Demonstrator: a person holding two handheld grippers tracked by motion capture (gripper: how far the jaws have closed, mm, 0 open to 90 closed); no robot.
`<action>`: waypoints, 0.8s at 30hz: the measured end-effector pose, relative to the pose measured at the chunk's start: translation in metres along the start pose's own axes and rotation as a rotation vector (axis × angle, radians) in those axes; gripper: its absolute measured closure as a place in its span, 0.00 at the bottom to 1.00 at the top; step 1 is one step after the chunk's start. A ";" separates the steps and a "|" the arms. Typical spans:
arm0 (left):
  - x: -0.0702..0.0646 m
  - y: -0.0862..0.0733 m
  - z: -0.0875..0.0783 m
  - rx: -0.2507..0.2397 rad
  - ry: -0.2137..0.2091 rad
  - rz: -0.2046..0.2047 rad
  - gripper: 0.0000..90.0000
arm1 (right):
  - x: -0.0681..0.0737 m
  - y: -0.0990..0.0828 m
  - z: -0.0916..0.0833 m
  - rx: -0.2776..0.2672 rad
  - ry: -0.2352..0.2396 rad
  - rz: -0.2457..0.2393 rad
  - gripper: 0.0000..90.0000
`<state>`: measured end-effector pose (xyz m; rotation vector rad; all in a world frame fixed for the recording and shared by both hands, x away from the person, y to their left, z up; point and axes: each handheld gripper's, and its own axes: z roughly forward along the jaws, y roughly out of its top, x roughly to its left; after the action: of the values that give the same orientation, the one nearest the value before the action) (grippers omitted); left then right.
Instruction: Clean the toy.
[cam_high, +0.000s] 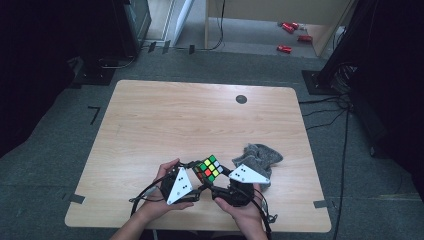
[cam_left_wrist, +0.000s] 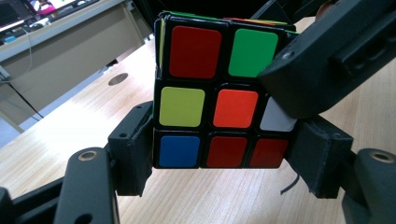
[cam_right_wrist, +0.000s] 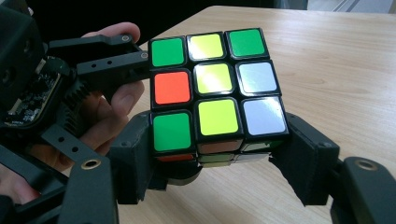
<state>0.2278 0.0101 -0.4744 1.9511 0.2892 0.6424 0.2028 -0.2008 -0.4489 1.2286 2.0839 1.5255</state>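
Left claw (cam_left_wrist: 219, 158): your jaws are pinched on the bottom layer of the puzzle cube (cam_left_wrist: 219, 98), one pad flat against each side, no gap showing in the left gripper view. Right claw (cam_right_wrist: 219, 158): jaws likewise pressed onto the cube's lowest layer from two opposite sides, as the right gripper view shows. Both claws therefore clamp the same cube at once, and a jaw of your right claw crosses the upper right corner of the cube in the left gripper view.

Position: in the high view the cube (cam_high: 210, 168) sits between your two claws, left claw (cam_high: 194, 172) and right claw (cam_high: 226, 172), raised just above the near edge of the worktop (cam_high: 200, 115), midway along it. A grey cloth (cam_high: 260, 156) lies on the worktop just beyond your right hand (cam_high: 245, 210).

Cube, appearance: three by three, black frame, glossy stickers, colours scrambled. Face towards the left claw's camera: red, green on top; yellow, orange, white across the middle; blue, red, red below. Face towards the right claw's camera: green, yellow, green; orange, yellow, white; green, yellow, white.
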 end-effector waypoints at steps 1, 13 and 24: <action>0.000 0.000 0.000 -0.001 0.005 0.004 0.35 | -0.001 0.000 0.000 0.002 0.005 0.008 0.38; 0.012 -0.005 -0.002 0.015 0.005 -0.071 0.37 | -0.008 0.008 -0.010 -0.048 0.026 -0.023 0.33; 0.030 -0.010 -0.008 -0.007 0.006 -0.182 0.37 | -0.036 0.017 -0.030 -0.070 -0.129 -0.100 0.34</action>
<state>0.2490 0.0349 -0.4712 1.8903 0.4617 0.5302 0.2131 -0.2461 -0.4306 1.1482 1.9623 1.4244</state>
